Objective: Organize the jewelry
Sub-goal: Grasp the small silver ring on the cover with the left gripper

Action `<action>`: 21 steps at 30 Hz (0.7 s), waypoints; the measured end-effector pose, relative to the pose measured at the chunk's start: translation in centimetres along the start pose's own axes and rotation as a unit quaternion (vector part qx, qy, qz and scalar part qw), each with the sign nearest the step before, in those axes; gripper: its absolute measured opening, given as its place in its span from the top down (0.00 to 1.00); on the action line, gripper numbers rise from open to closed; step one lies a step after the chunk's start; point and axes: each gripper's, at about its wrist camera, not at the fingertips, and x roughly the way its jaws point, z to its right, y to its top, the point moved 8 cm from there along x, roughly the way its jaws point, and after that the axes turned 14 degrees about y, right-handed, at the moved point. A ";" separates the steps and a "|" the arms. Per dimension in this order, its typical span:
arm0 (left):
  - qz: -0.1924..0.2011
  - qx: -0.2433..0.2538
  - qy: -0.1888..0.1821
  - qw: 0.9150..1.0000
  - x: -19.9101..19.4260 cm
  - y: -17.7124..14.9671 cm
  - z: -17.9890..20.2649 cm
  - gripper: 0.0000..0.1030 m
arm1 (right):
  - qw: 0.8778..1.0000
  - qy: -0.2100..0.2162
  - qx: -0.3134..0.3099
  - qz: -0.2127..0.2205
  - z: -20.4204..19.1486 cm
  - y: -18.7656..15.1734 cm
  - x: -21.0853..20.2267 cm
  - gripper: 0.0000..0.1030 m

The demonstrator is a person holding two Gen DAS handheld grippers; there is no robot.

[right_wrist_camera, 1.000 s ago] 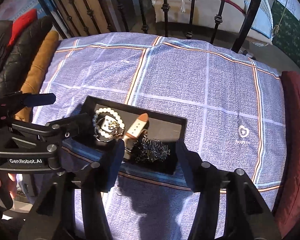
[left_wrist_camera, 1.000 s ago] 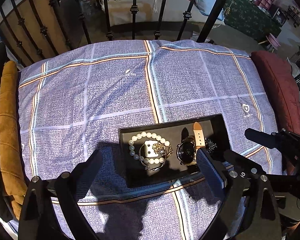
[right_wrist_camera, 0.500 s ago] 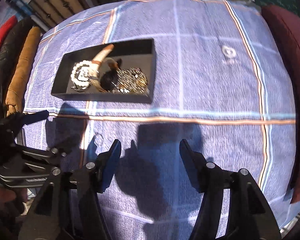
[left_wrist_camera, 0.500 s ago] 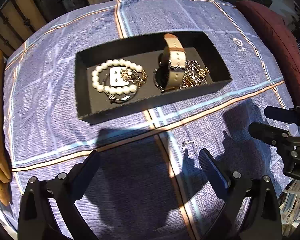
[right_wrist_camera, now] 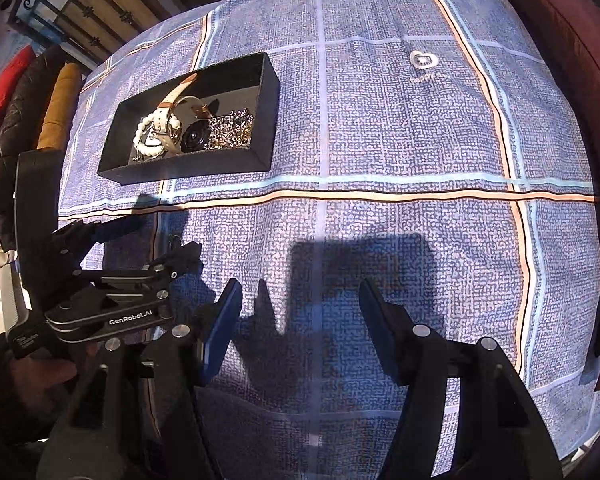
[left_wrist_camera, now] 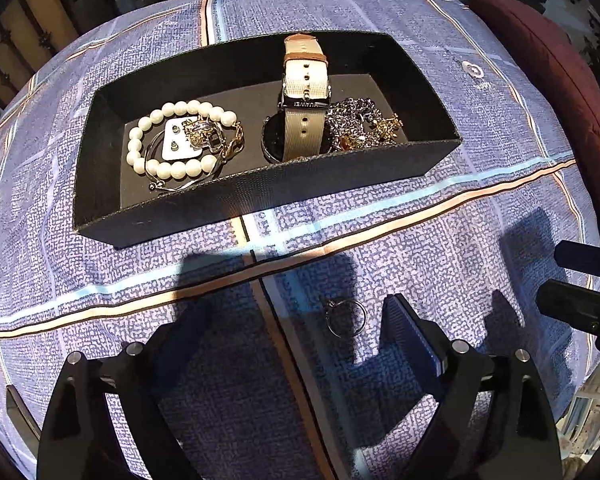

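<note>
L gripper (left_wrist_camera: 296, 328) spread, jaws closing round loose ring (left_wrist_camera: 346, 317) on bedspread (left_wrist_camera: 420, 240), near black tray (left_wrist_camera: 260, 200); R gripper (right_wrist_camera: 300, 320) spread, empty; risk: pads skid ring into soft fabric, w/o pinching it.

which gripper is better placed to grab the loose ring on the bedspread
Left. The ring lies on the bedspread right between the left gripper's fingers, whose jaws are closing. The right gripper hangs open over bare cloth, off to the side.
</note>
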 end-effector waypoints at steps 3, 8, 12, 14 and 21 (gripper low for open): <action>0.003 -0.006 -0.002 1.000 0.2 0.0 0.3 0.17 | 1.000 0.004 0.000 -0.002 -0.1 -0.2 0.1 0.40; 0.012 -0.008 -0.002 1.000 0.0 -0.7 -0.1 0.27 | 1.000 0.009 -0.001 -0.004 -0.3 -0.3 0.2 0.35; 0.015 -0.010 -0.004 1.000 -0.3 -0.9 -0.5 0.33 | 1.000 0.011 -0.003 -0.005 -0.7 0.1 0.5 0.34; 0.017 -0.007 -0.004 1.000 -0.4 -1.1 -0.9 0.41 | 1.000 0.012 -0.004 -0.005 -0.8 0.2 0.6 0.34; 0.013 -0.018 -0.018 1.000 -0.7 -1.1 -2.8 0.66 | 1.000 0.013 -0.009 -0.007 -1.5 0.6 1.1 0.33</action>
